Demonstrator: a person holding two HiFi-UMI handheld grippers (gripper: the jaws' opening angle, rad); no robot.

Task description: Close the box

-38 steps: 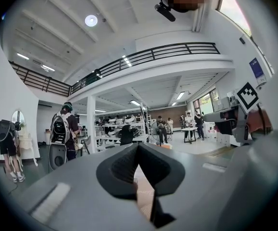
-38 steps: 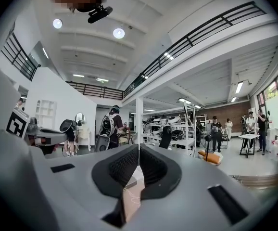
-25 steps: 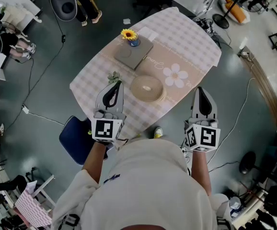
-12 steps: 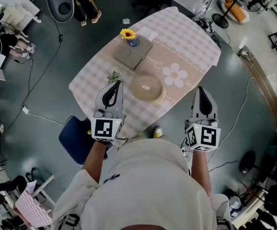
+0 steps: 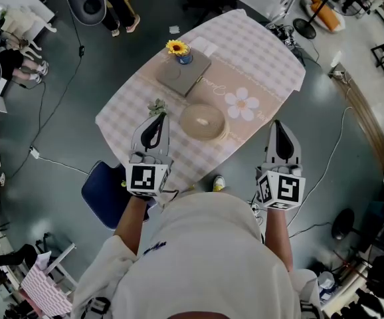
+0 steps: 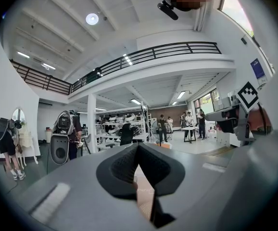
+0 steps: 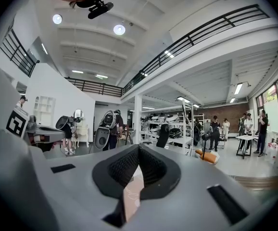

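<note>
Both grippers are held level, jaws pressed together and empty. The left gripper (image 5: 157, 118) is over the near left edge of the pink checked table (image 5: 265, 52). The right gripper (image 5: 278, 126) is off its near right edge. The round beige box (image 5: 202, 121) sits by the near edge, between them, with a flat grey square slab (image 5: 187, 77) behind it.

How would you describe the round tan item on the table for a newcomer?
Find the table with the pink checked cloth. On its beige strip lies the flat round tan container. Its neighbour, a grey slab, is square and carries a sunflower.
</note>
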